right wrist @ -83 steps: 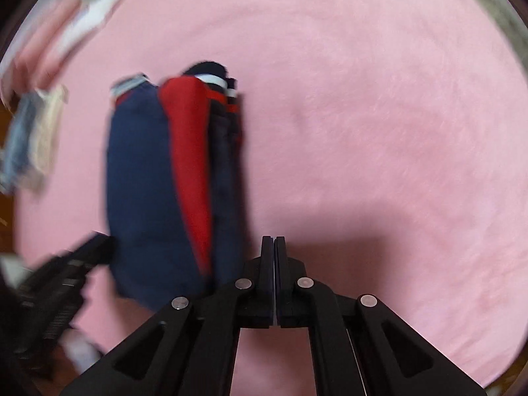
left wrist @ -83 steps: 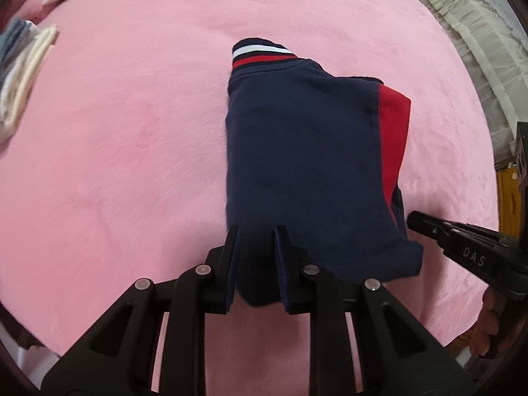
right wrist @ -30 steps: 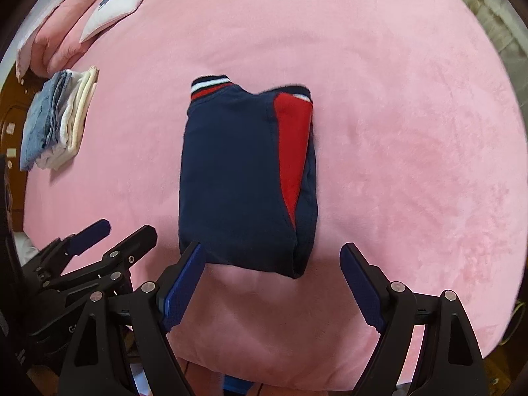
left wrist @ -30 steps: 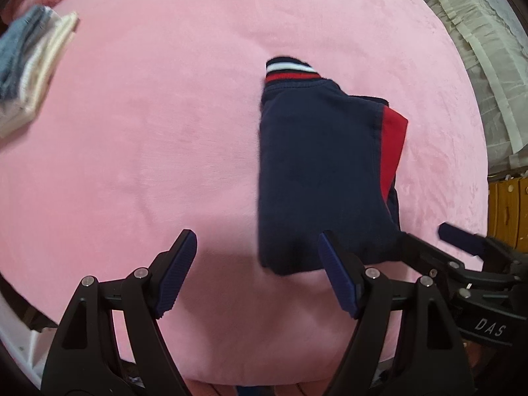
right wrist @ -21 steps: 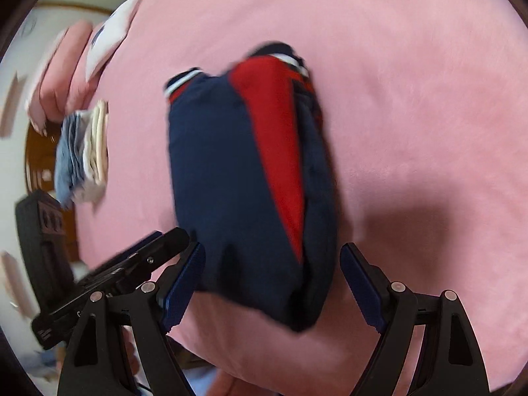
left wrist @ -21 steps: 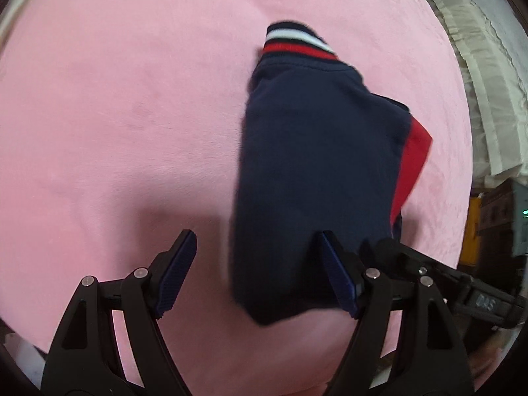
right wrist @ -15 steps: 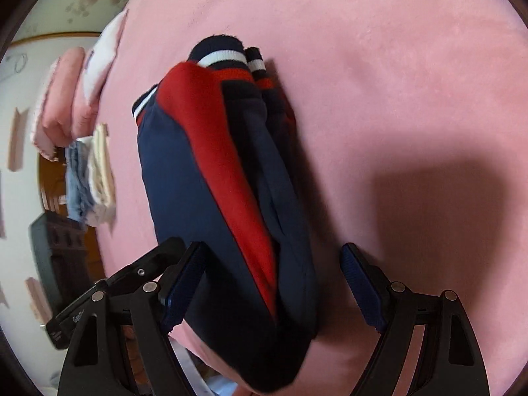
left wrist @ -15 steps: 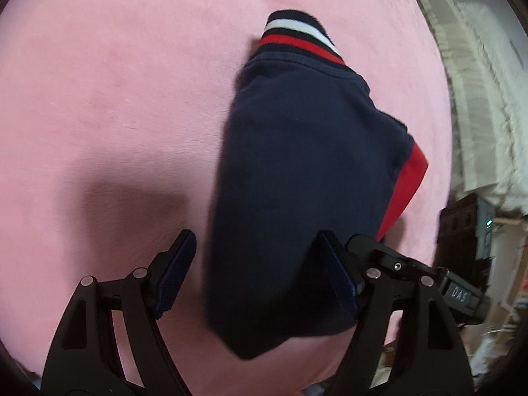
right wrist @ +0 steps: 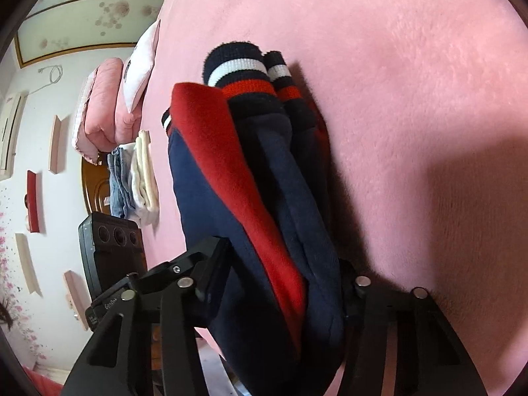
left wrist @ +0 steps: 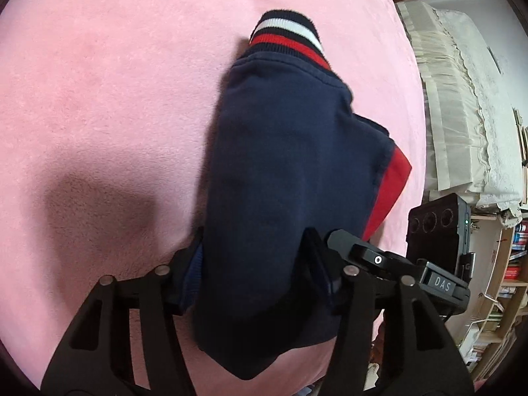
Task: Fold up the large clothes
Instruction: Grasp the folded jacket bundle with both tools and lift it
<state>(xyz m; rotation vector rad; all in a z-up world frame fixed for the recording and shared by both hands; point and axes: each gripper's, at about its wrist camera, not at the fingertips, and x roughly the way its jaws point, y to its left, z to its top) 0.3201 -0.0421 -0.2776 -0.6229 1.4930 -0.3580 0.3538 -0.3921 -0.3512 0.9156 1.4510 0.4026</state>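
— How many things here?

— One folded navy garment [left wrist: 290,165] on the pink blanket [left wrist: 115,82], two claws. Left gripper [left wrist: 254,264] and right gripper [right wrist: 280,283] each clamp its near end.

— Changed?

— Half a second ago both stood spread; the near end has since lifted off the blanket.
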